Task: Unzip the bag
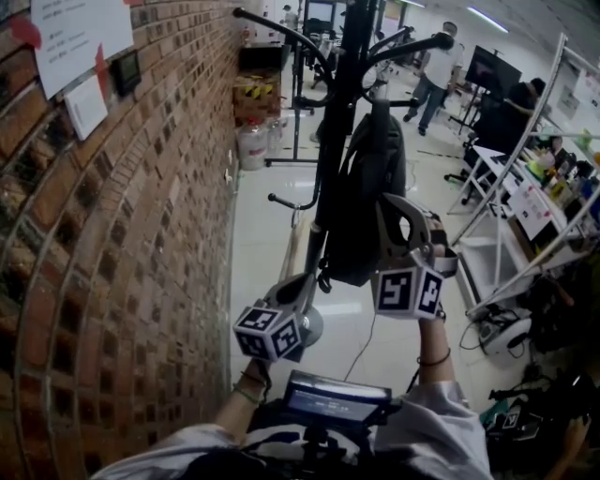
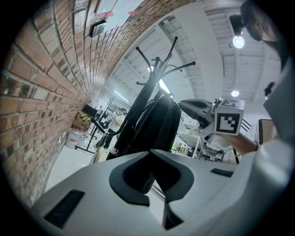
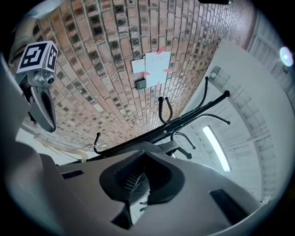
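Left gripper (image 1: 305, 281), jaws together, sits at the lower edge of the black backpack (image 1: 361, 187) hanging on the coat stand (image 1: 342, 75). Right gripper (image 1: 389, 202), closed, presses the backpack's side, perhaps pinching a zipper pull.

Site: shared lab/workshop hall. Evidence: brick wall (image 1: 141, 234) with taped paper notices (image 1: 80, 33), glossy white floor (image 1: 262, 234), ceiling strip light (image 1: 487, 19), monitor (image 1: 492, 70) on a far desk, cluttered white desk (image 1: 553, 192), people (image 1: 433, 70) standing behind.
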Demonstrator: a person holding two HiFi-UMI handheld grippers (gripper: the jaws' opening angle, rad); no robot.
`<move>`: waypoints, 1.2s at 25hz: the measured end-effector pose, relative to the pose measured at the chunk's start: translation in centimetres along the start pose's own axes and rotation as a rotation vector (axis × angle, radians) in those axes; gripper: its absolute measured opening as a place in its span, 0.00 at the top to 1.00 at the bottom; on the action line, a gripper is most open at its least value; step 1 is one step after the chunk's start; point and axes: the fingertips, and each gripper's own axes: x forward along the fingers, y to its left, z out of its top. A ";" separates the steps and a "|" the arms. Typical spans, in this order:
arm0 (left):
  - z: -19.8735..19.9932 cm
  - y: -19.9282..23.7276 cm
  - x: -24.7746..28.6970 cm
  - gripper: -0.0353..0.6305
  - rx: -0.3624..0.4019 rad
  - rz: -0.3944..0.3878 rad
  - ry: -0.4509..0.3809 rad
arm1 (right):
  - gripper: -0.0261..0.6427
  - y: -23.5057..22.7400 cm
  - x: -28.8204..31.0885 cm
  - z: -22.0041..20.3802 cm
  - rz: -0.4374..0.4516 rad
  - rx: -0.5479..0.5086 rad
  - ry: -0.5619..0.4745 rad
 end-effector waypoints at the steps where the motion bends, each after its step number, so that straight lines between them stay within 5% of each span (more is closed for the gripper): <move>1: 0.0 0.0 0.0 0.94 -0.001 0.001 0.001 | 0.94 0.1 -0.1 0.0 0.003 0.005 0.001; 30: -0.5 -0.3 0.0 0.94 0.035 0.001 0.031 | 0.94 3.9 -2.0 -1.4 0.081 0.070 0.017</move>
